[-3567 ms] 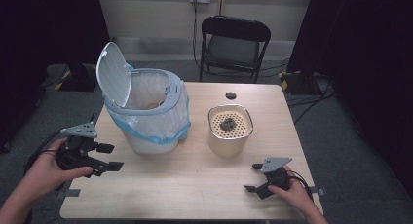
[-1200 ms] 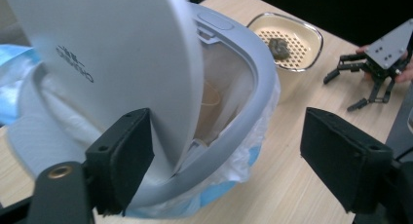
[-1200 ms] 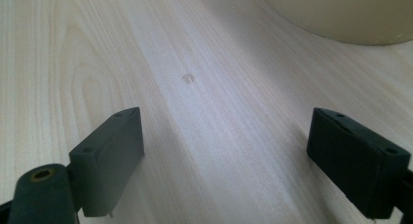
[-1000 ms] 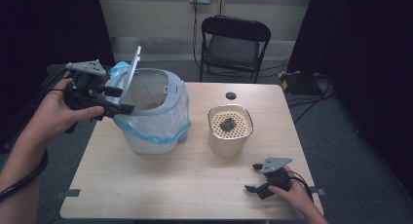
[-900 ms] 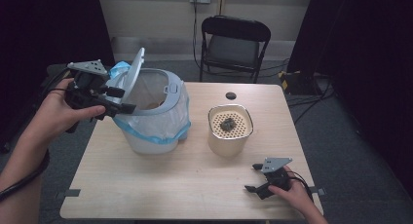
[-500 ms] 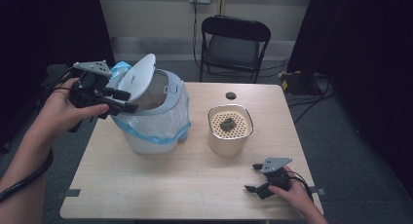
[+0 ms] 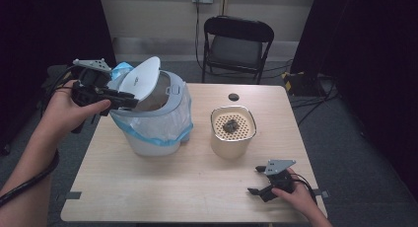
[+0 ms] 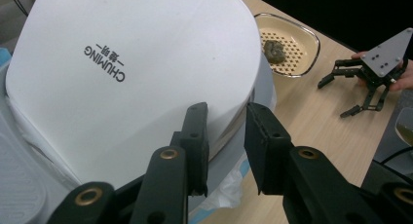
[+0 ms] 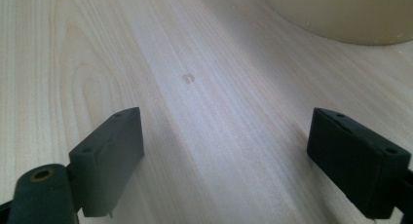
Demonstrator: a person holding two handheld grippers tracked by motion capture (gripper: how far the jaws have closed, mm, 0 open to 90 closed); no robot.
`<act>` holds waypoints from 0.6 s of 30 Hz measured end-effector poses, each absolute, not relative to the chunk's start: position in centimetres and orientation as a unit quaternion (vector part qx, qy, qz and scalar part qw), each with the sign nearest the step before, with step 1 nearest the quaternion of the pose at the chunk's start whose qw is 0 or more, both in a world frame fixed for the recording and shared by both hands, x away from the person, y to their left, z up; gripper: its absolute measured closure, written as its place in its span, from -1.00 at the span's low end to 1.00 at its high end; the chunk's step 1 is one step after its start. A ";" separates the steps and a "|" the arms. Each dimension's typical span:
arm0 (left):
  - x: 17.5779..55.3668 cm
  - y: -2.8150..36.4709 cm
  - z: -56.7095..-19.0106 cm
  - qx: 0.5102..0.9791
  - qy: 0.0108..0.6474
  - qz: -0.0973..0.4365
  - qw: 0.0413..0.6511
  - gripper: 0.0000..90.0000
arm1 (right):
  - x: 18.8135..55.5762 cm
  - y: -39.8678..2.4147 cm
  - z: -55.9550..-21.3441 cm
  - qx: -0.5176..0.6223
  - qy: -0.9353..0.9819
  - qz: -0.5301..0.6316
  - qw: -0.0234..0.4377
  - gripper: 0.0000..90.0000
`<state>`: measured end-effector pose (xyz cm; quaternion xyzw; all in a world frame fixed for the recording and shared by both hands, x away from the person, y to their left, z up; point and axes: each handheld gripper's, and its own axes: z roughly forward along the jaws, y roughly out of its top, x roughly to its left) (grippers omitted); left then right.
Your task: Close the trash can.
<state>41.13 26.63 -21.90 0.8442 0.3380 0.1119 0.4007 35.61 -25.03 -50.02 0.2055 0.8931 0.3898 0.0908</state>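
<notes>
Jaws closing on bin lid [image 8: 131, 73], left gripper [image 8: 226, 136].
We swing it down next; right gripper [image 9: 226, 156] gapes idle, table [image 9: 204, 87] beneath.

Black capital lettering "CHUMING" on round white plastic bin lid [image 8: 131, 73], printed slantwise across its smooth top face in left gripper view. Small line of characters beside brand word (Chinese-looking, flanked by short dashes, too small to read). In high view same lid [image 7: 141, 78] bears faint dark mark, illegible. No other text readable.
</notes>
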 end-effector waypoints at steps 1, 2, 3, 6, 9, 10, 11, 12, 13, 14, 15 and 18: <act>41.1 26.6 -21.9 0.844 0.338 0.112 0.401 0.58 | 35.6 -25.0 -50.0 0.206 0.893 0.390 0.091 -0.72; 41.3 26.5 -22.0 0.841 0.344 0.114 0.402 0.59 | 35.6 -25.0 -50.0 0.206 0.893 0.390 0.091 -0.72; 41.4 26.4 -21.9 0.842 0.346 0.116 0.398 0.59 | 35.6 -25.0 -50.0 0.206 0.893 0.390 0.091 -0.72; 41.6 26.2 -22.0 0.841 0.349 0.114 0.397 0.60 | 35.6 -25.0 -50.0 0.205 0.893 0.390 0.091 -0.72; 42.0 25.6 -22.3 0.841 0.353 0.109 0.394 0.59 | 35.6 -25.0 -50.0 0.206 0.893 0.390 0.091 -0.72; 42.2 25.5 -22.4 0.840 0.354 0.105 0.397 0.57 | 35.6 -25.0 -50.0 0.206 0.893 0.390 0.091 -0.72; 42.2 25.5 -22.4 0.840 0.354 0.105 0.397 0.57 | 35.6 -25.0 -50.0 0.206 0.893 0.390 0.091 -0.72; 42.5 25.2 -22.6 0.839 0.354 0.106 0.399 0.56 | 35.6 -25.0 -50.0 0.206 0.893 0.390 0.091 -0.72; 42.5 25.2 -22.6 0.839 0.354 0.106 0.399 0.56 | 35.6 -25.0 -50.0 0.206 0.893 0.390 0.091 -0.72; 42.7 25.0 -22.8 0.834 0.363 0.108 0.402 0.57 | 35.6 -25.0 -50.0 0.206 0.893 0.390 0.091 -0.72; 42.7 25.0 -22.8 0.834 0.363 0.108 0.402 0.57 | 35.6 -25.0 -50.0 0.206 0.893 0.390 0.091 -0.72; 43.2 24.6 -22.9 0.836 0.362 0.115 0.397 0.57 | 35.6 -25.0 -50.0 0.206 0.893 0.390 0.091 -0.72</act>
